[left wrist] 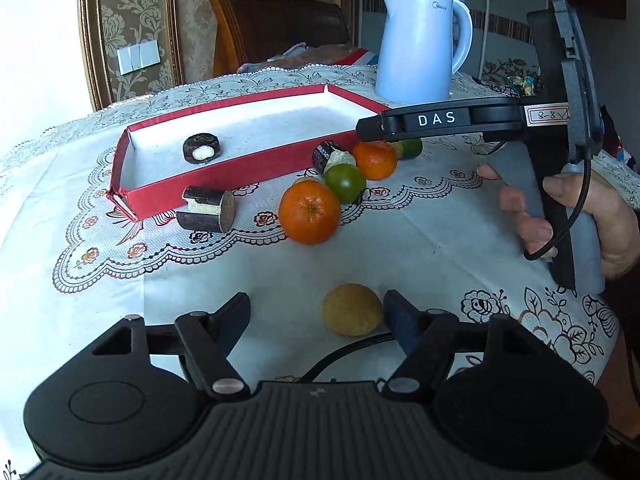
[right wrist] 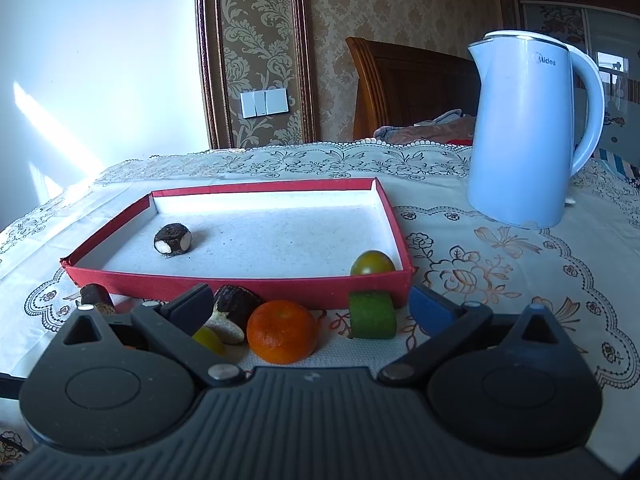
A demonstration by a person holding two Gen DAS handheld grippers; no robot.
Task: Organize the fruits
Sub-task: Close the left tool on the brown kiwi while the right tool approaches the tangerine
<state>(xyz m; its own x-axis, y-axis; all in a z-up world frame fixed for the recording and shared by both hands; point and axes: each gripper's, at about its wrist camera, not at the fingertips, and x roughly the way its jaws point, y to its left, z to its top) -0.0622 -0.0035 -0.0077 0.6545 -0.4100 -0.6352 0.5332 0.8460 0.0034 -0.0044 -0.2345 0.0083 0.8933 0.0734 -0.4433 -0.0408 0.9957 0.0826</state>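
Your left gripper (left wrist: 316, 312) stands parted around a small yellow fruit (left wrist: 352, 310), the right pad just beside it and the left pad clear. Beyond, from left: the red tray (left wrist: 168, 196) holding one dark cane piece (left wrist: 202, 147), two more dark cane chunks (left wrist: 208, 208) outside it, an orange (left wrist: 309, 212) and a green tomato (left wrist: 345, 183). Your right gripper (right wrist: 312, 310) hangs released over another orange (right wrist: 282, 332) and green slice (right wrist: 372, 314), with the blue kettle (right wrist: 528, 132) far right.

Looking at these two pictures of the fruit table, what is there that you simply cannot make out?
- Left wrist view: the green cylindrical piece is mostly hidden behind the right gripper's black arm.
- Right wrist view: the small yellow-green round fruit is half covered by the right gripper's finger.
- Left wrist view: whether the left gripper touches the round tan fruit is unclear.
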